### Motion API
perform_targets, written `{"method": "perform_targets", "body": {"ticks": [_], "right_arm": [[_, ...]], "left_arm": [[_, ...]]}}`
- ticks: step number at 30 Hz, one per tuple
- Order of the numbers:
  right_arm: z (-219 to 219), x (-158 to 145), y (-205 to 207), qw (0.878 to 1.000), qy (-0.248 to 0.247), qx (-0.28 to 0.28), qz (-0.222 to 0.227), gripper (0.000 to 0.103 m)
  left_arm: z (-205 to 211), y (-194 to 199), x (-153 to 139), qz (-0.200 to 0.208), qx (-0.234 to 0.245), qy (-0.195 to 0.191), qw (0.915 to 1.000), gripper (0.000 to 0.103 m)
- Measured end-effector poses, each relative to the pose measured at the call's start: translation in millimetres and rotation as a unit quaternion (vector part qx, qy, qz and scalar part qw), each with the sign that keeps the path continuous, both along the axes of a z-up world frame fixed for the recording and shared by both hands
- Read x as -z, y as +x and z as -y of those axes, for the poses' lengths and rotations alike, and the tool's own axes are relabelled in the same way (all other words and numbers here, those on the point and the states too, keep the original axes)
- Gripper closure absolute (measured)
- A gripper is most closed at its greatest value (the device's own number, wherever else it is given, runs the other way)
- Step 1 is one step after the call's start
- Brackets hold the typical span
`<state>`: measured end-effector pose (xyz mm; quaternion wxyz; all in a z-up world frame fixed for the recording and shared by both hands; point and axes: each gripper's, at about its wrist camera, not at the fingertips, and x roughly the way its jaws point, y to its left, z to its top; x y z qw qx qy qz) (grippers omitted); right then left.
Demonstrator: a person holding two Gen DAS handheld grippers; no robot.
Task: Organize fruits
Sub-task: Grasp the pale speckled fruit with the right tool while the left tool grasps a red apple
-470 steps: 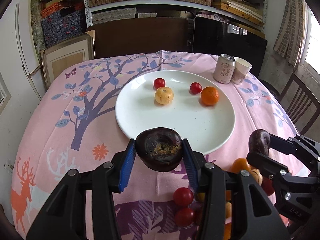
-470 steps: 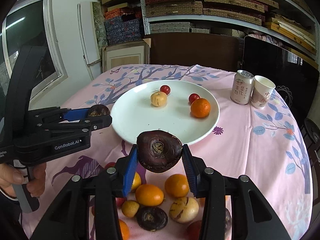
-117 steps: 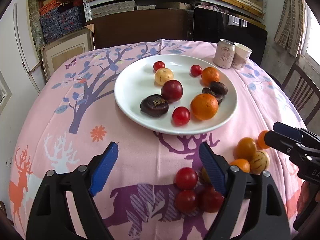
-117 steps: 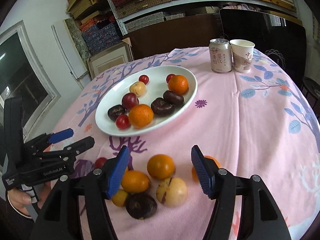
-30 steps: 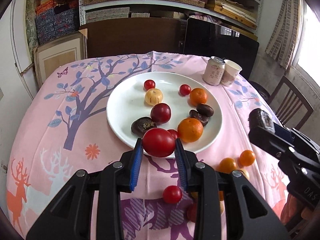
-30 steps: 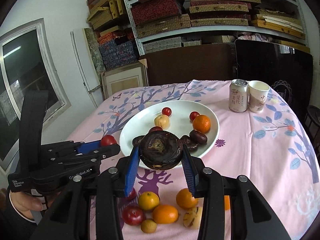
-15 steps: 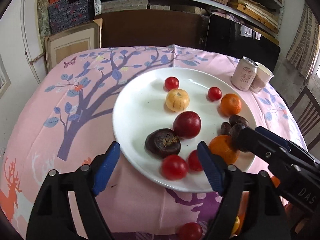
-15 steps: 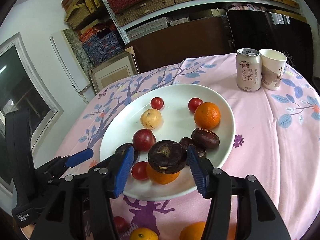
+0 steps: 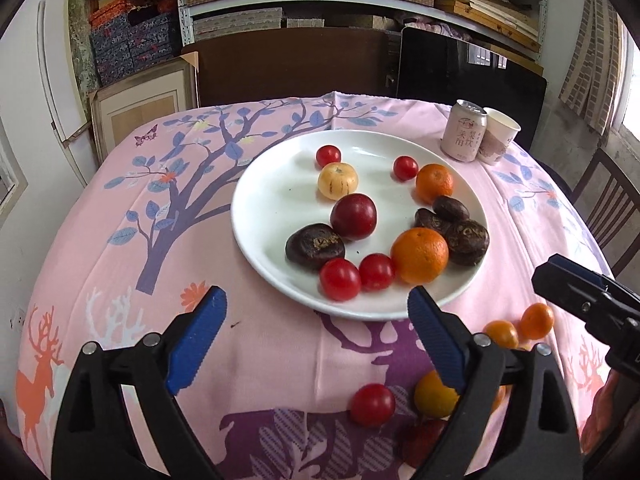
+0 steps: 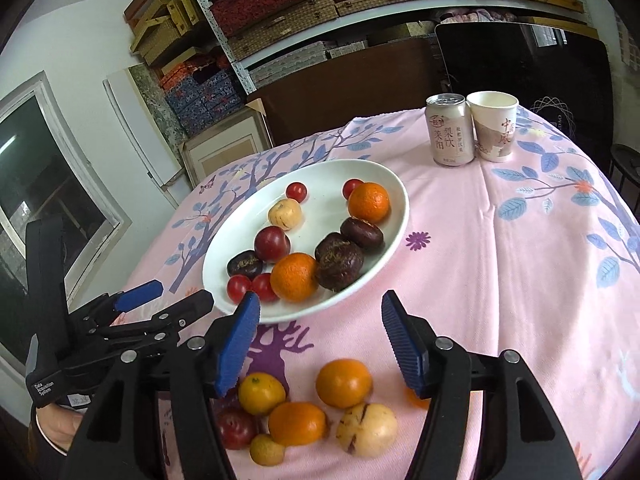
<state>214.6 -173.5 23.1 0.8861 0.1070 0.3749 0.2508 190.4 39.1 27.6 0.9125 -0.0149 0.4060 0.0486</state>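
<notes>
Tongs gape wide and hold nothing: left tongs (image 9: 316, 320) and right tongs (image 10: 320, 332) both hang over the pink-clothed counter (image 10: 520, 260) just short of the white plate (image 9: 272, 200). The plate holds oranges, cherry tomatoes, dark fruits, a plum and a yellow fruit. Loose fruits (image 10: 312, 416) lie under the right tongs.
</notes>
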Motion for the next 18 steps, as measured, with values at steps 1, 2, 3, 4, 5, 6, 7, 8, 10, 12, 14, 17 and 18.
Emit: {"method": "perform_targets", "body": {"ticks": [1,2,3,4,5,6,7,8,10,12,14,17,18], "right_arm": [[4.3,1.4,-4.1,1.000,0.002,0.002,-0.002,0.035],[8.5,2.7,-8.1,1.000,0.004,0.004,-0.003,0.034],[12.1,3.5,-12.5,1.000,0.005,0.007,-0.003,0.034],[15.3,4.8,-16.9,1.000,0.005,0.009,-0.002,0.034],[18.1,5.9,-20.8,1.000,0.004,0.010,-0.001,0.034],[21.1,7.0,-25.5,1.000,0.005,0.011,-0.001,0.033],[24.3,8.0,-29.3,1.000,0.006,0.012,-0.002,0.032],[26.5,9.5,-33.1,1.000,0.005,0.011,-0.003,0.032],[31.3,12.3,-39.7,1.000,0.004,0.014,-0.004,0.031],[36.0,15.4,-47.9,1.000,-0.003,0.012,-0.005,0.031],[36.4,18.4,-56.6,1.000,-0.019,0.005,-0.004,0.031],[28.2,22.8,-70.6,0.997,-0.075,-0.013,0.010,0.031],[23.0,25.4,-74.9,0.994,-0.109,-0.014,0.016,0.031]], "left_arm": [[1.5,-3.9,1.2,-0.001,0.002,0.002,1.0000,0.013],[2.5,-7.3,2.8,-0.003,0.004,0.004,1.0000,0.012],[3.6,-10.9,4.6,-0.006,0.005,0.005,1.0000,0.012],[4.4,-13.8,6.5,-0.008,0.006,0.004,0.9999,0.012],[5.0,-17.1,8.5,-0.011,0.007,0.004,0.9999,0.012],[5.7,-20.1,10.7,-0.013,0.008,0.004,0.9999,0.012],[6.2,-22.9,12.9,-0.017,0.010,0.004,0.9998,0.012],[6.3,-25.3,14.9,-0.020,0.011,0.004,0.9997,0.012],[6.9,-30.6,18.6,-0.025,0.014,0.007,0.9996,0.012],[5.7,-35.7,21.0,-0.028,0.015,0.002,0.9995,0.012],[3.9,-40.8,23.3,-0.032,0.012,-0.002,0.9994,0.012],[3.3,-47.8,24.0,-0.033,0.016,-0.005,0.9993,0.011],[3.1,-49.8,23.6,-0.031,0.016,-0.005,0.9994,0.010]]}}
